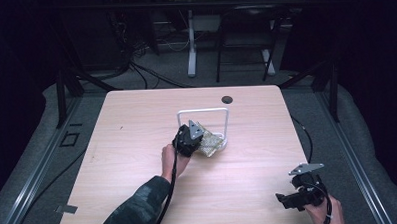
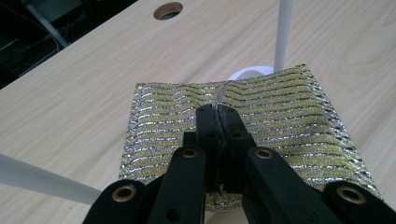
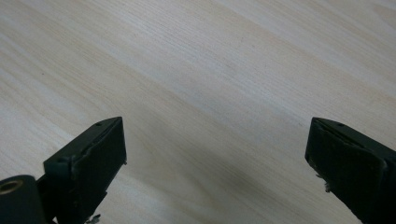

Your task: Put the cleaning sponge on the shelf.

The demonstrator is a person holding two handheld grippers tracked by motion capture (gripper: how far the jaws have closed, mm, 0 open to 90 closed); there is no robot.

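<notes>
My left gripper (image 2: pixel 217 112) has its jaws pressed together, pinching the gold-and-silver striped cloth (image 2: pixel 261 121) about mid-sheet; the fabric puckers into a ridge right at the tips. The cloth sits on the table (image 1: pixel 138 159) near its centre, spread mostly flat, with one edge at the round white foot of the white wire rack (image 1: pixel 203 112). In the left gripper view one rack post rises just behind the cloth's far edge and another white bar crosses the lower left corner. From the high view my left gripper (image 1: pixel 191 137) is at the rack's front, left of the cloth (image 1: pixel 211 143), with the rack's top bar arching over and behind both. The table's cable hole (image 1: pixel 227 99) is well beyond the rack. My right gripper (image 1: pixel 294 196) is parked near the table's front right corner, well apart from the cloth. Its jaws are spread wide, with nothing between them but bare wood in the right gripper view (image 3: pixel 215 154). My left sleeve comes in from the bottom edge, cable trailing along it.
</notes>
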